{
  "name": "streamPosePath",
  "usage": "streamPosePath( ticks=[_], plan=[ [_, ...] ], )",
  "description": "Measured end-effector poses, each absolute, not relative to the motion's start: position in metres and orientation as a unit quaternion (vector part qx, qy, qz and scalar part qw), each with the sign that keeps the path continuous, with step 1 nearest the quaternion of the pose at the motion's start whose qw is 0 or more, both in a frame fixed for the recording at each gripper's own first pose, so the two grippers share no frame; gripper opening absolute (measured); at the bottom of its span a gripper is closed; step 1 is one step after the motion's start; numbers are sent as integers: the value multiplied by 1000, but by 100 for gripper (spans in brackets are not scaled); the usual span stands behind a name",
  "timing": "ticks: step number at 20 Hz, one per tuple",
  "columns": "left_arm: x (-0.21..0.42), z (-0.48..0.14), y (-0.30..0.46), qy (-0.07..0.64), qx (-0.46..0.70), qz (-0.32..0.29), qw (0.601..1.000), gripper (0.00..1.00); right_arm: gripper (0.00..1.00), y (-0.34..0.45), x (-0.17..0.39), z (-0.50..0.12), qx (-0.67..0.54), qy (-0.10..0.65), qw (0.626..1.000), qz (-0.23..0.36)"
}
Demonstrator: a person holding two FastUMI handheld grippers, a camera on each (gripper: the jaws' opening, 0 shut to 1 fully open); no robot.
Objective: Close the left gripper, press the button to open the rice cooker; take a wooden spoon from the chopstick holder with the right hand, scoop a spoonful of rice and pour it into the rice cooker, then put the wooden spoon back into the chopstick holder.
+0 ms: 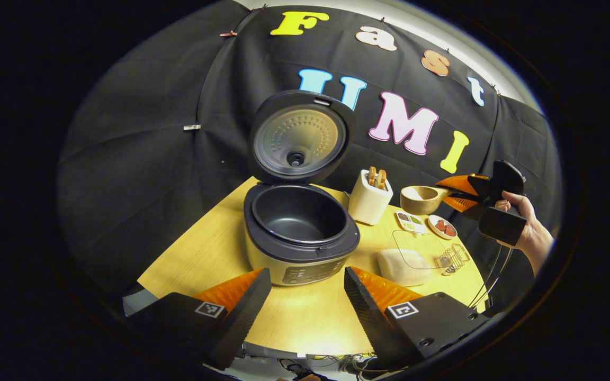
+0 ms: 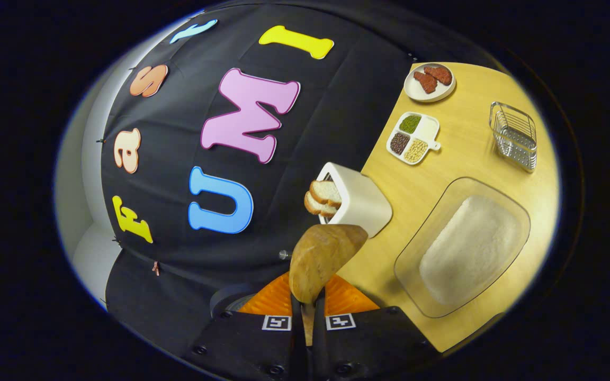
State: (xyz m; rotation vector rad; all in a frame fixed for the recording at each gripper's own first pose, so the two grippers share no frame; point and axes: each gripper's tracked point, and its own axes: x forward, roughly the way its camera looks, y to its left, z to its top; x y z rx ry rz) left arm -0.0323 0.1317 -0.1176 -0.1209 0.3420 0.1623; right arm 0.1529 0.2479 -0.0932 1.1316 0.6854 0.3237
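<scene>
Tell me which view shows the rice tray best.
The right gripper view: the clear rice tray lies nearly whole and unobstructed on the table, its mound of rice plain. The left gripper view shows it farther off and small, partly cut by the left gripper.

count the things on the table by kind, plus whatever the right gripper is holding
rice cooker: 1
chopstick holder: 1
glass tray of rice: 1
wire basket: 1
divided dish of grains: 1
round plate: 1
wooden spoon, held in the right gripper: 1
total: 7
</scene>
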Motion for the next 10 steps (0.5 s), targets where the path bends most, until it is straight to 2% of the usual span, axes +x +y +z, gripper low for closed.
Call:
streamPosePath(
  ticks=[6,10],
  plan=[
    [-45,-116,164,162,-78,107,978,96,9,334,143,-88,500,335,775,193],
    [-51,-121,182,162,-88,123,975,96,9,390,138,-78,424,316,814,241]
  ],
)
